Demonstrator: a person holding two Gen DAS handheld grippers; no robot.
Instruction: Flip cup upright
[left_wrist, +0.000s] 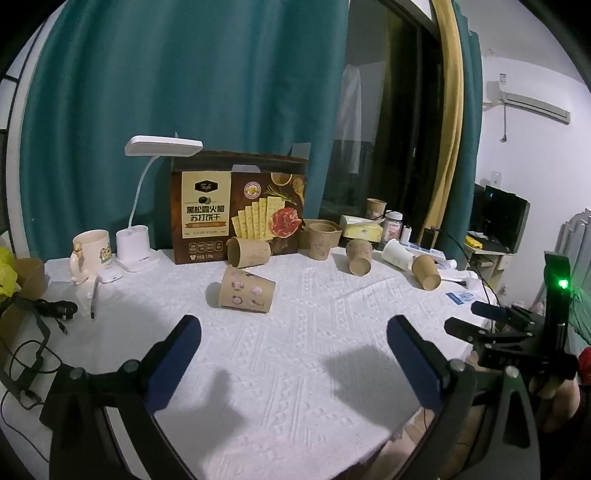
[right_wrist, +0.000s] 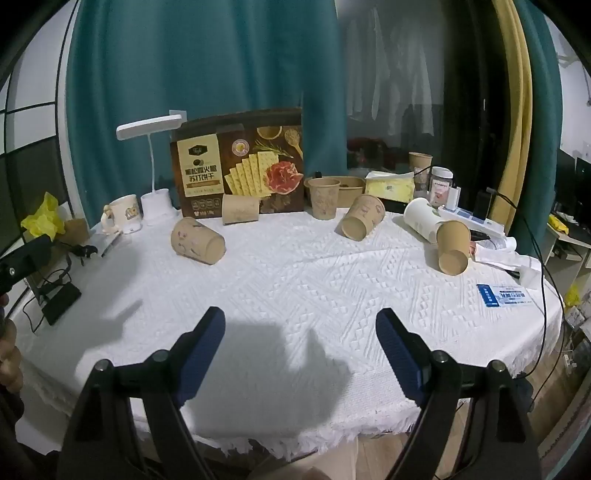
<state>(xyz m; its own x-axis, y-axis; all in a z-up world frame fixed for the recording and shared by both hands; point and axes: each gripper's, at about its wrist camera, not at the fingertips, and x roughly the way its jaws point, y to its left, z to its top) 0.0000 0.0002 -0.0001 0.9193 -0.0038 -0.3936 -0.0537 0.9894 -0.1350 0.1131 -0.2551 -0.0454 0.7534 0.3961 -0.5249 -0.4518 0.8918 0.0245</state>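
Nearest cup: a brown paper cup (left_wrist: 246, 291) with small flower prints lies on its side on the white tablecloth (left_wrist: 295, 350), at about 11 o'clock from the left gripper (left_wrist: 293, 360), well apart from it; its mouth faces right in the left wrist view.
Other tipped cups: one (left_wrist: 249, 252) just behind it against the cracker box (left_wrist: 240, 206), one (left_wrist: 359, 255) at 1 o'clock, one (left_wrist: 426, 271) at 2 o'clock beside a fallen white cup (left_wrist: 397, 253).
Already upright: a cup (left_wrist: 323, 240) at 12 o'clock near the box.
Left gripper: jaws spread wide, nothing between them, over bare cloth.
Right gripper (right_wrist: 300, 350): jaws also parted and empty, over the near cloth; from it the flowered cup (right_wrist: 197, 240) sits at 10 o'clock.
Step in hand: by my reading, the approach; no cup is touched yet.
Next move calls for: reaching forward to the chosen cup, straddling its side wall lightly so the paper does not crush, then rotating it onto its base.
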